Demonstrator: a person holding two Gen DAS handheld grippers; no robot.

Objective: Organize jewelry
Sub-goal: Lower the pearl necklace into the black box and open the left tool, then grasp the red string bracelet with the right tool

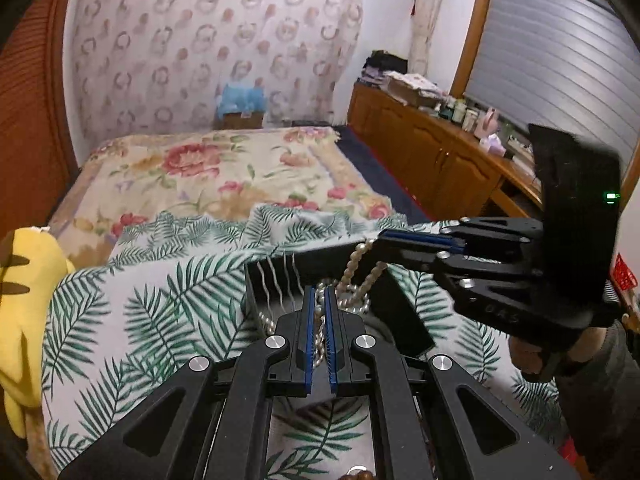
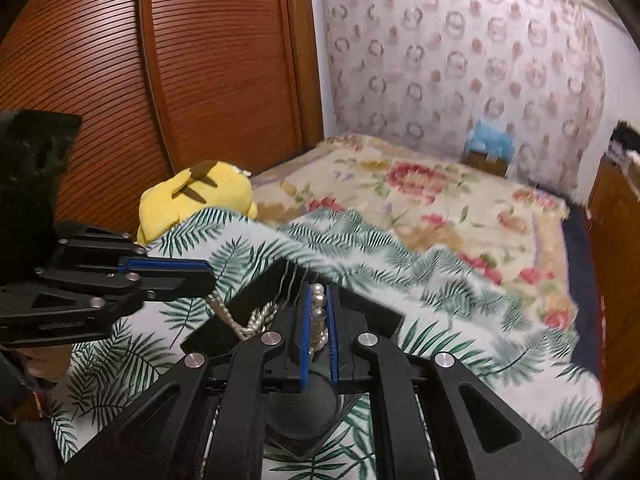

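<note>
A pearl necklace (image 1: 354, 276) hangs between both grippers over a black jewelry box (image 1: 316, 276) that sits on the leaf-print cloth. My left gripper (image 1: 319, 294) is shut on one part of the strand. My right gripper (image 1: 380, 240) comes in from the right, shut on another part above the box. In the right wrist view, pearls (image 2: 318, 308) sit between the right gripper (image 2: 319, 290) pads, and the left gripper (image 2: 210, 276) holds the strand (image 2: 240, 320) over the box (image 2: 248, 312). Thin silver chains (image 1: 280, 280) hang on the box's inner wall.
A yellow plush toy (image 2: 200, 196) lies at the left edge of the leaf-print cloth (image 1: 160, 300). A floral bedspread (image 1: 240, 172) stretches behind. Wooden cabinets (image 1: 420, 148) with clutter stand on the right. A wooden wardrobe (image 2: 160, 60) stands on the left.
</note>
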